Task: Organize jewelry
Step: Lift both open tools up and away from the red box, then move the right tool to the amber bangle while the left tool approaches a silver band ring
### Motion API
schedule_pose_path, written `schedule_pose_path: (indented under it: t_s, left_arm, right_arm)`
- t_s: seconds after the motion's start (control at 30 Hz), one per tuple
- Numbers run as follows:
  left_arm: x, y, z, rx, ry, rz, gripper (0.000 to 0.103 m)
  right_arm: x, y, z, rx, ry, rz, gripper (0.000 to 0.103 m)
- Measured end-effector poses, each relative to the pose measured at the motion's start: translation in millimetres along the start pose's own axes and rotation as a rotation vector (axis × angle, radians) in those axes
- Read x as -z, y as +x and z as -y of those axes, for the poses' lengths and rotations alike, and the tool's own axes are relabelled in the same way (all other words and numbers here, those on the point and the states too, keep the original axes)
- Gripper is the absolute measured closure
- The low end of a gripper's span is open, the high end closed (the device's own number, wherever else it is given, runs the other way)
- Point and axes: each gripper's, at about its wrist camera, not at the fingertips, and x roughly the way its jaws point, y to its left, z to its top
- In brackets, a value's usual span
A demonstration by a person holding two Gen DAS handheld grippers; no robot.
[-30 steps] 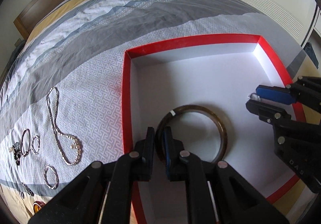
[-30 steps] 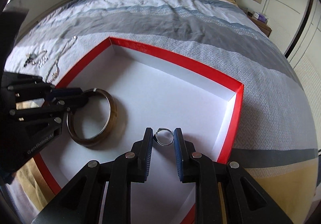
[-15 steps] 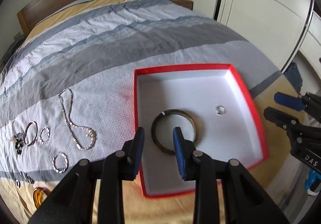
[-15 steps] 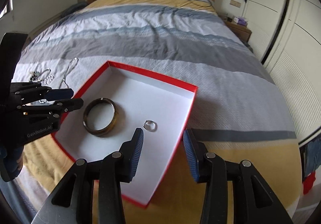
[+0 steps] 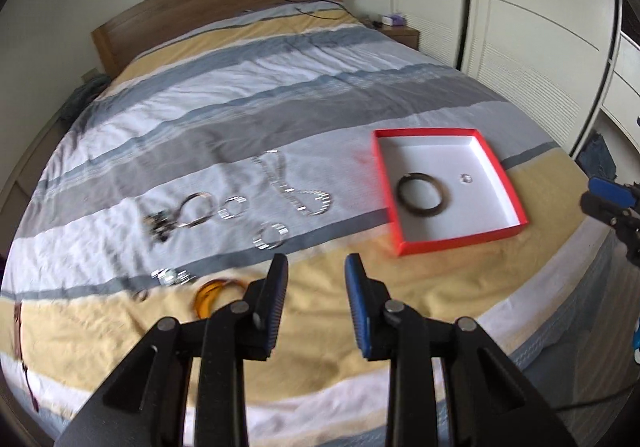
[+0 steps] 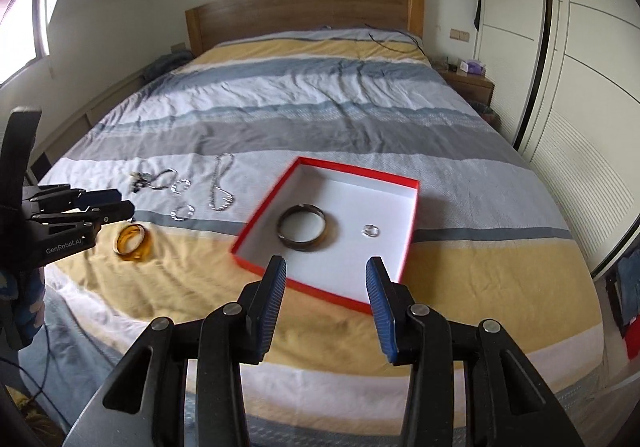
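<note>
Pulled both grippers up and back from the red box [image 6: 410,215] since a second ago, leaving the dark bangle [image 6: 302,227] and the small silver ring [image 6: 371,231] lying apart on its white floor. Left to right now: left gripper [image 5: 316,289] hanging over the yellow stripe of the bedspread [image 5: 280,95], jaws parted, nothing in them; right gripper [image 6: 326,297] hovering over the near edge of the box, also released and empty. So 2 pieces in, drop-off step looks done, next one is probably another pickup. Still out on the bedspread, well left of the box: amber bangle [image 6: 133,241] nearest the left gripper, a dark tangled piece [image 5: 160,225], 3 or so silver hoops [image 5: 270,237] and a silver chain necklace [image 5: 296,189]. Nothing really blocking the way; chain looks floppy, hoops sit close together, so easy to snag 2 at once on that soft cover.
</note>
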Motion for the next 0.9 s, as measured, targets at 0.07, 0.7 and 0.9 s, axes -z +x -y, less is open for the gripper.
schedule_pose_path:
  t_s: [0.07,0.7,0.9]
  left_arm:
    - [13.6,-19.7,-25.3,-0.026,-0.027,0.012,0.075]
    - [119.4,-201.1,-195.5,-0.192,-0.368,0.254,0.074]
    - [129.5,-213.1,-210.4,-0.184,-0.411,0.270,0.067]
  right_arm:
    - [1.4,-15.5,-11.5,-0.009,0.003,0.024,0.062]
    - [6.6,-127.5,-127.4,-0.139,-0.077,0.182,0.061]
    - [0.8,-133.4,-158.4,-0.171,-0.129,0.195,0.057]
